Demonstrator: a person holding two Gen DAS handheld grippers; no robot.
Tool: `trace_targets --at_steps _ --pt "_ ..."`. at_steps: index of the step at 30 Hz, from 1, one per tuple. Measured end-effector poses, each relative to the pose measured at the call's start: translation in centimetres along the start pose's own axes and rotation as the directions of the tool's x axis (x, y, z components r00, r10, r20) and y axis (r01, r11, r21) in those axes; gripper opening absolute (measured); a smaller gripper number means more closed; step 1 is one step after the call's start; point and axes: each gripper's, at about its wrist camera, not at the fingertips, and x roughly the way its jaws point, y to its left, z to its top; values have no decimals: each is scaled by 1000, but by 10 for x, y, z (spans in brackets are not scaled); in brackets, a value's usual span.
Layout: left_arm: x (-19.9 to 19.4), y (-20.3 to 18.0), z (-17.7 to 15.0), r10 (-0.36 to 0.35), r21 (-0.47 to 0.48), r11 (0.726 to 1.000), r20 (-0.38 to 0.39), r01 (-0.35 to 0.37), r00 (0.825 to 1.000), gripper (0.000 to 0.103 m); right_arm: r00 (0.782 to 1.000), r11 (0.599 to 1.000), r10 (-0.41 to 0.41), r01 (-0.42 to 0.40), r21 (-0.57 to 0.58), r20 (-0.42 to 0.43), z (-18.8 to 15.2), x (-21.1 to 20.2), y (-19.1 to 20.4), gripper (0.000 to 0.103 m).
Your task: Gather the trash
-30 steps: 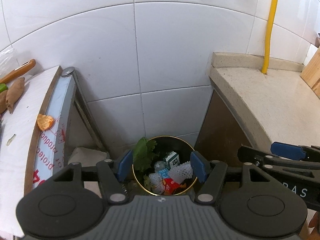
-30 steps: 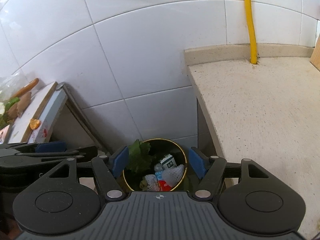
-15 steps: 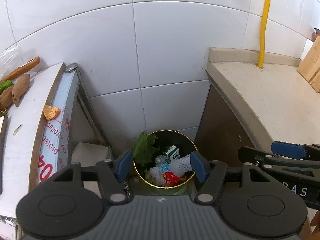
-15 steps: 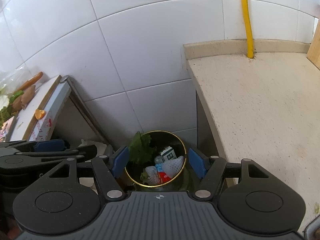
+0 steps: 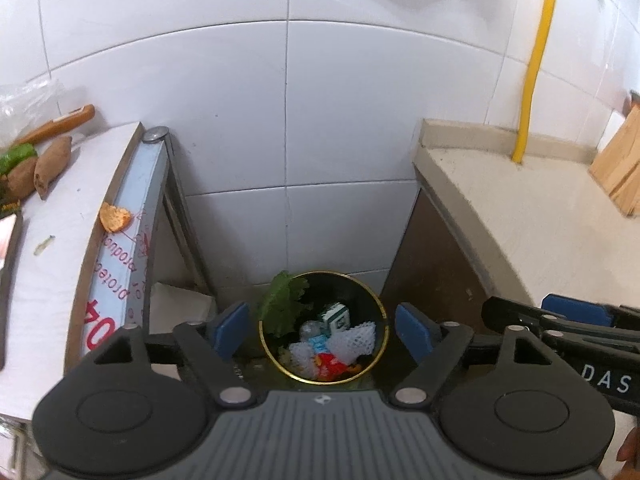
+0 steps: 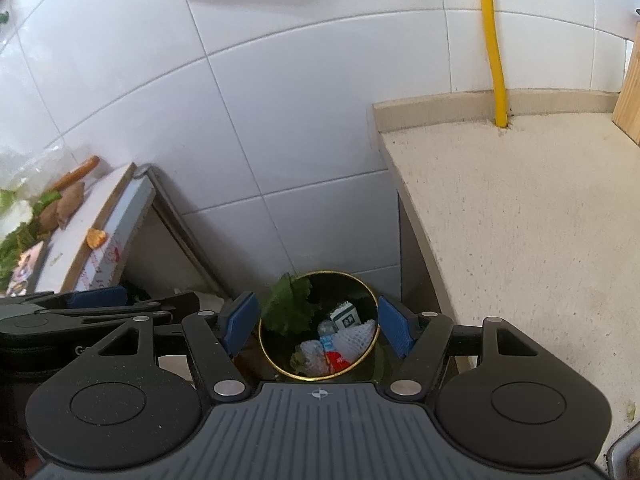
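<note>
A round black bin with a gold rim (image 5: 382, 312) (image 6: 372, 296) stands on the floor against the tiled wall, far below both grippers. It holds a green leaf (image 5: 282, 300) (image 6: 288, 304), a small carton (image 5: 338, 318), white foam netting (image 5: 352, 338) (image 6: 354, 336) and a red wrapper (image 5: 330, 362). My left gripper (image 5: 322, 330) hangs above it, its jaws opening with nothing between them. My right gripper (image 6: 318, 324) is open and empty too. An orange peel scrap (image 5: 114, 216) (image 6: 96, 237) lies at the edge of the white table (image 5: 60, 248).
A beige stone counter (image 6: 520, 220) (image 5: 520, 200) runs on the right with a yellow pipe (image 6: 494, 40) and a wooden board (image 5: 618, 168) at its back. Sweet potatoes (image 5: 50, 166), greens and a plastic bag sit on the left table. The right gripper shows at the left view's right edge.
The left gripper's jaws have spread wider. Both views have drawn back a little, so the bin looks smaller and more of the wall shows.
</note>
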Motion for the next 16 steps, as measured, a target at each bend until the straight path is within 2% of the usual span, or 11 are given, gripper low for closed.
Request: trace_targets --at_steps 4,8,16 --pt "-5 2 1 -9 -8 1000 35 9 999 83 1000 1000 11 -11 9 25 3 -7 0 74" --pt "-6 1 2 17 8 1000 54 -17 998 90 999 1000 10 -10 9 36 5 -8 3 74" --pt "-9 -7 0 50 59 997 109 -57 993 92 999 1000 10 -11 16 49 6 -11 2 77"
